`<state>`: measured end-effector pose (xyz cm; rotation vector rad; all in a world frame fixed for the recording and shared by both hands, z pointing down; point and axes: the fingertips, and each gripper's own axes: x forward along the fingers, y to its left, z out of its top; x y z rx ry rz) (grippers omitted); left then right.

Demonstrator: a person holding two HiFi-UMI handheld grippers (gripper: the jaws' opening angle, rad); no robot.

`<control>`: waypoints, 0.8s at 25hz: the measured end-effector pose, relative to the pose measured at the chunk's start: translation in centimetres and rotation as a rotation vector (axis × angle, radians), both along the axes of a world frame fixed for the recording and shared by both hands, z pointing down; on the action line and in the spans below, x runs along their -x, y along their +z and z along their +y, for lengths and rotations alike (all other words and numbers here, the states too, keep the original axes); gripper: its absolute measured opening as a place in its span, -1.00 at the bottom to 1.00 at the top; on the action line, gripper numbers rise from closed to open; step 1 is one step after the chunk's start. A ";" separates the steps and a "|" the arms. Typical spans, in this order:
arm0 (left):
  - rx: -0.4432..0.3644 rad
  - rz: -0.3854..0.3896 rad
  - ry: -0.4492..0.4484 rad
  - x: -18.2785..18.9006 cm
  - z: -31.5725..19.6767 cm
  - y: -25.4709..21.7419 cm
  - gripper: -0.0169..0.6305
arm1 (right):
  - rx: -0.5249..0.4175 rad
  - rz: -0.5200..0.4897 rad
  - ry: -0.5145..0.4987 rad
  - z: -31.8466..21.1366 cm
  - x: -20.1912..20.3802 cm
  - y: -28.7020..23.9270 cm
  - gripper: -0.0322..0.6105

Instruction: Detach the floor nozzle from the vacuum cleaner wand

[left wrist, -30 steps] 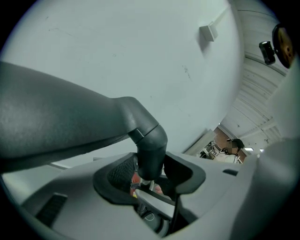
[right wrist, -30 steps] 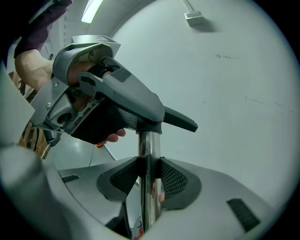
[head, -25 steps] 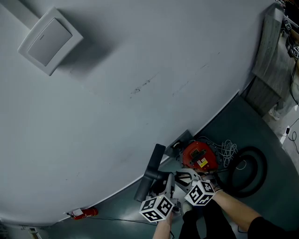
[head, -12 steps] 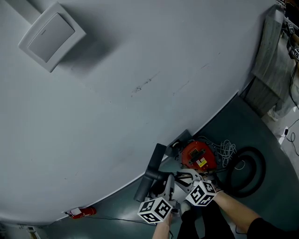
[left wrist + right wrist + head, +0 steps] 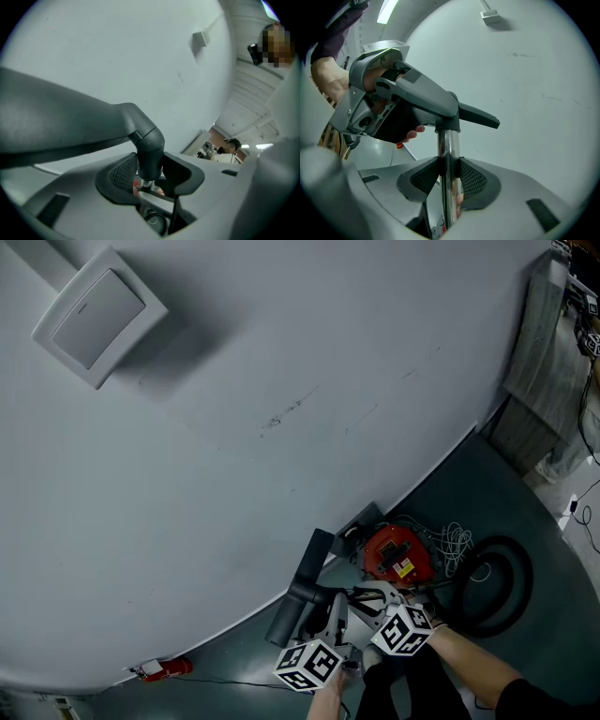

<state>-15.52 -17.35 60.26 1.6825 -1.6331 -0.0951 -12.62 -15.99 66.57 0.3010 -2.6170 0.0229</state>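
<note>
Head view: I count one dark grey floor nozzle [image 5: 298, 589] near the foot of the wall, joined to the wand. One red vacuum body [image 5: 397, 555] and one black hose [image 5: 499, 583] lie beside it, with my two tools, left gripper [image 5: 335, 607] and right gripper [image 5: 368, 597], side by side and tilted downward. Left gripper view: jaws closing, pads against the nozzle's round dark neck. Right gripper view: pads pressed on both sides of the one chrome wand [image 5: 447, 157], just short of the nozzle's collar.
</note>
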 end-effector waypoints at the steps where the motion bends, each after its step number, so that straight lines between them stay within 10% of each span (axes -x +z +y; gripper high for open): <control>1: 0.001 -0.069 0.018 0.0 0.0 -0.1 -0.41 | 0.000 0.001 -0.001 0.0 0.0 0.0 -0.45; 5: -0.006 -0.255 0.066 -0.6 -0.1 -0.5 -0.41 | -0.001 -0.002 0.001 -0.2 -0.1 -0.1 -0.45; 10: -0.035 0.008 -0.030 0.3 -0.1 0.0 -0.41 | 0.003 -0.003 -0.001 -0.1 0.1 0.0 -0.45; 16: -0.047 -0.226 0.044 -0.4 -0.1 -0.7 -0.41 | 0.003 -0.007 -0.003 -0.3 0.0 -0.1 -0.45; 20: -0.053 -0.071 -0.002 0.2 -0.1 -0.3 -0.41 | 0.004 -0.009 -0.003 -0.2 0.1 -0.1 -0.45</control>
